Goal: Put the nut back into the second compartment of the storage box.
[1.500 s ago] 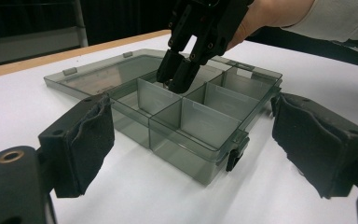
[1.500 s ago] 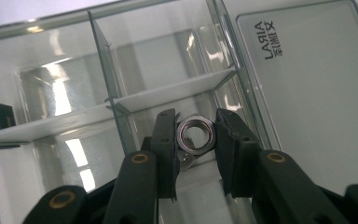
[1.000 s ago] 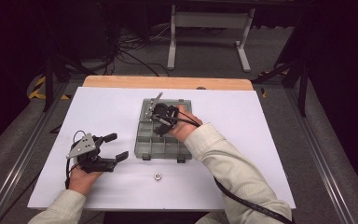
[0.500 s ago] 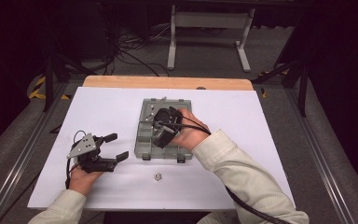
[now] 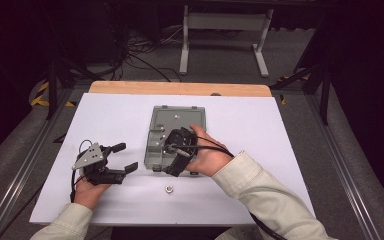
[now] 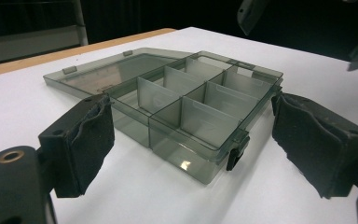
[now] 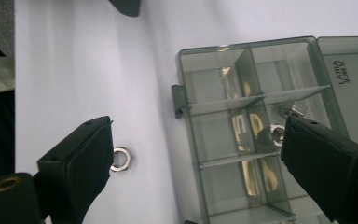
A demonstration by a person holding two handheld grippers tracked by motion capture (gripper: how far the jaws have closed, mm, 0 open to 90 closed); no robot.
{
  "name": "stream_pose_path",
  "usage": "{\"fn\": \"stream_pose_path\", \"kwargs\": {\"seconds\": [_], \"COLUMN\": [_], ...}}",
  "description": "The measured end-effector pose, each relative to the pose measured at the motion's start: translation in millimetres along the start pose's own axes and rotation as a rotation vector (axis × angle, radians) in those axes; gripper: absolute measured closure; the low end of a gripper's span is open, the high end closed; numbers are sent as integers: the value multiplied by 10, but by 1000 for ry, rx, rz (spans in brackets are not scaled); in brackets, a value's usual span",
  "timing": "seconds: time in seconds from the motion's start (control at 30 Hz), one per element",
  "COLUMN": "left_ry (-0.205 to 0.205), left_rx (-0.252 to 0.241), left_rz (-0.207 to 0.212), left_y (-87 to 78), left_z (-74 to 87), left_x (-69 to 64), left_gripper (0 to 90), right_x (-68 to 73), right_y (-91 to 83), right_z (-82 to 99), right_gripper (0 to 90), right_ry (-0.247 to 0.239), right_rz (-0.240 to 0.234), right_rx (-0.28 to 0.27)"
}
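Observation:
A smoky clear compartment box lies open mid-table, its lid flat on the far side. My right gripper hovers over its near compartments, pointing down. Its jaws have just been opening and stand open with nothing between them. In the right gripper view, a silver nut lies on the white table beside the box, and small nuts sit in one compartment. My left gripper rests open left of the box, aimed at it. The box sits ahead of its jaws, untouched.
The loose nut lies on the white tabletop just in front of the box's near edge. A wooden strip runs along the far side. Metal rails flank the table, with cables and a stand on the floor beyond.
My right hand has drawn back from the far part of the box toward its near edge and lifted a little, its jaws spreading apart. The left gripper has stayed still.

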State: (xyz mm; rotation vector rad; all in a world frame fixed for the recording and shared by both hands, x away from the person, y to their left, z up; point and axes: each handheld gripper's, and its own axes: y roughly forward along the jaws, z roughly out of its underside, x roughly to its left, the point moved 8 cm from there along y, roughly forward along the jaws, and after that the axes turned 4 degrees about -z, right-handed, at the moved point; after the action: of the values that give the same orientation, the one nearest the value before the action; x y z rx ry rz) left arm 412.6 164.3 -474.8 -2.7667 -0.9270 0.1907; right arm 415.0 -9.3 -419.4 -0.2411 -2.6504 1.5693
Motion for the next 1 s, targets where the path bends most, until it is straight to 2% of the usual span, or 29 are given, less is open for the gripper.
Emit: {"fn": "stream_pose_path", "kwargs": {"seconds": [0.13, 0.23, 0.37, 0.53, 0.67, 1.0], "left_ry": [3, 2, 0, 0, -1, 1], "left_rx": [-1, 0, -2, -2, -3, -3], "left_rz": [-1, -1, -2, -2, -2, -2], "left_y": [-2, -1, -2, -2, -2, -2], "left_z": [-2, -1, -3, -3, -5, -5], "left_x": [3, 3, -1, -1, -1, -1], "left_gripper": [136, 136, 136, 136, 136, 136], "right_x": [81, 155, 222, 269, 314, 433], "right_y": [17, 50, 112, 153, 215, 400], "right_z": [20, 62, 100, 136, 176, 274], "right_gripper": [101, 106, 107, 109, 111, 113], "right_ry": [-21, -17, -29, -17, -25, -35], "right_rz": [-1, -12, -17, -15, -22, -41], "right_rx": [7, 34, 34, 21, 18, 53]}}
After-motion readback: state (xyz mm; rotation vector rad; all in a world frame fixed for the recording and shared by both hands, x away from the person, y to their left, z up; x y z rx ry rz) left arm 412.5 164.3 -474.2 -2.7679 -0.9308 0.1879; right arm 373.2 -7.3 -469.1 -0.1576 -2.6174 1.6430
